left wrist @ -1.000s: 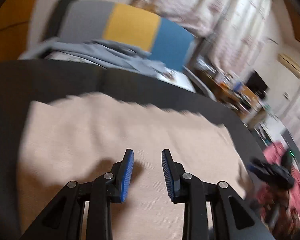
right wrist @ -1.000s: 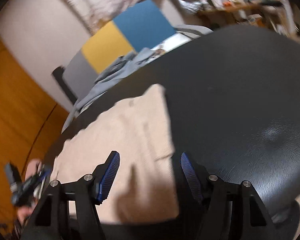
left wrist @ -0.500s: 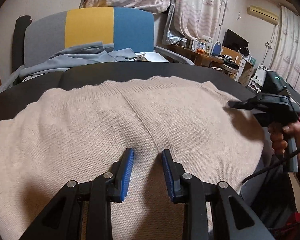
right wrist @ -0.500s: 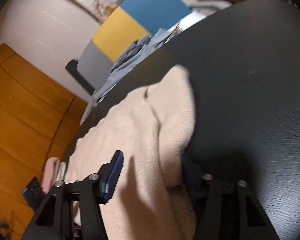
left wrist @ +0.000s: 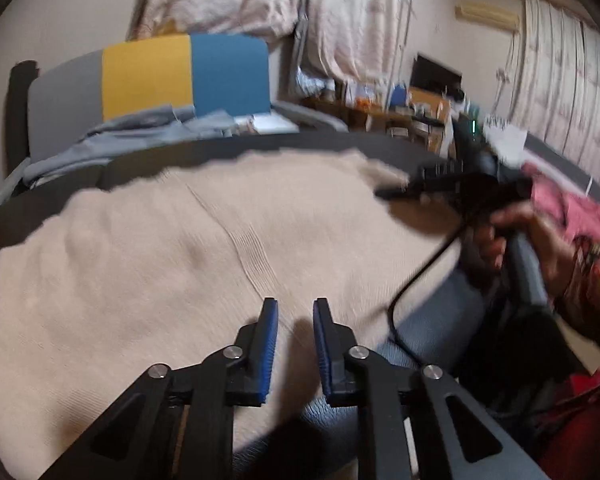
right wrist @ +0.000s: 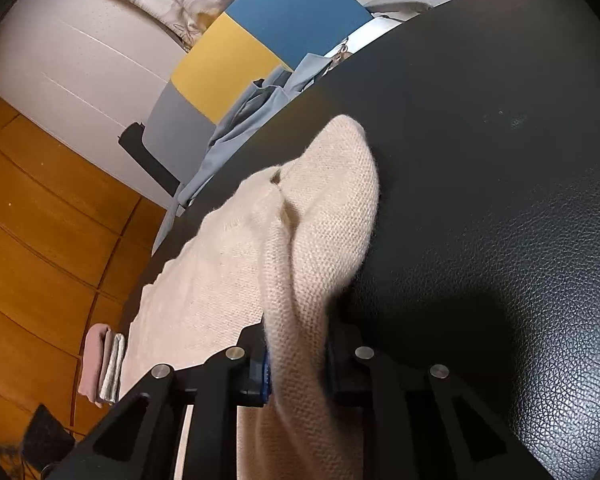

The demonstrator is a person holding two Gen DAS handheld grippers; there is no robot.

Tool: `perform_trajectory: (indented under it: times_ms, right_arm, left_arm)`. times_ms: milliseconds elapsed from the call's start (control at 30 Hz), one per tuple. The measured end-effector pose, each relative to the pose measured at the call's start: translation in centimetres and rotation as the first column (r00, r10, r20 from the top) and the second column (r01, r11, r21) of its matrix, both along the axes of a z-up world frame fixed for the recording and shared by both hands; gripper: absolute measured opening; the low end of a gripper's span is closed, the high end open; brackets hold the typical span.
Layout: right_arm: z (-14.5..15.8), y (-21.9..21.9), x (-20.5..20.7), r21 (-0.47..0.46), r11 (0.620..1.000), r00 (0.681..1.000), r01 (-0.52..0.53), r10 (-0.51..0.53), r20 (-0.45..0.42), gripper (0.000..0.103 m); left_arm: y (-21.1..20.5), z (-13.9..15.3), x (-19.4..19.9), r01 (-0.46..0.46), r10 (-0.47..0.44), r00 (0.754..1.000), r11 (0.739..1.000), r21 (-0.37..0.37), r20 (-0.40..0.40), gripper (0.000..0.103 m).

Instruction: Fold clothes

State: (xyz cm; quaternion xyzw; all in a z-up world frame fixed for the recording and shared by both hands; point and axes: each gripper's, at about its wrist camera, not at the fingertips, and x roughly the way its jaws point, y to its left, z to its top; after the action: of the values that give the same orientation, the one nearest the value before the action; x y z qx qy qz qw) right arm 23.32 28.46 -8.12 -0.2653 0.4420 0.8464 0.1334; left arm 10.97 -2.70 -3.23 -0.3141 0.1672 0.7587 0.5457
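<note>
Since a second ago both my claws have narrowed, and my right claw [right wrist: 296, 364] has gone from straddling the garment's edge to pinching it. Its jaws are closing with a bunched fold of the beige knit sweater [right wrist: 320, 216] squeezed between the blue pads, the fabric rising out of them in a ridge. My left claw [left wrist: 294, 344] hovers over the near edge of the sweater [left wrist: 140, 260] with its jaws closing too; a narrow gap shows between the pads and nothing sits in it. The sweater lies spread flat across the black counter [right wrist: 500, 160], reaching almost to its far rim in the left view. From that view I also see my right hand [left wrist: 520, 236] gripping the handle of the right claw at the sweater's right corner, with a black cable hanging from it. Beyond the counter stands a chair with a grey, yellow and blue back [left wrist: 148, 76], grey-blue clothes [left wrist: 140, 132] heaped on it. On the wooden floor [right wrist: 40, 220] lies a small folded pink and grey stack [right wrist: 102, 364].
</note>
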Motion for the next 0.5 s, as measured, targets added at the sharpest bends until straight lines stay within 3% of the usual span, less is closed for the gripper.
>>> perform_trajectory:
  times_ms: [167, 333, 500]
  right_arm:
    - [0.2, 0.1, -0.1, -0.021, 0.999, 0.999, 0.031, -0.03, 0.017, 0.019]
    - [0.9, 0.5, -0.1, -0.138, 0.986, 0.995, 0.089, -0.084, 0.047, 0.02]
    - [4.2, 0.2, -0.5, -0.245, 0.966, 0.996, 0.082, -0.09, -0.023, 0.02]
  left_arm:
    - [0.7, -0.9, 1.3, 0.007, -0.01, 0.996, 0.999, -0.033, -0.086, 0.013]
    - [-0.3, -0.5, 0.4, 0.01, -0.01, 1.0, 1.0, 0.008, -0.011, 0.013]
    - [-4.0, 1.0, -4.3, -0.188, 0.189, 0.982, 0.98, 0.06, -0.022, 0.015]
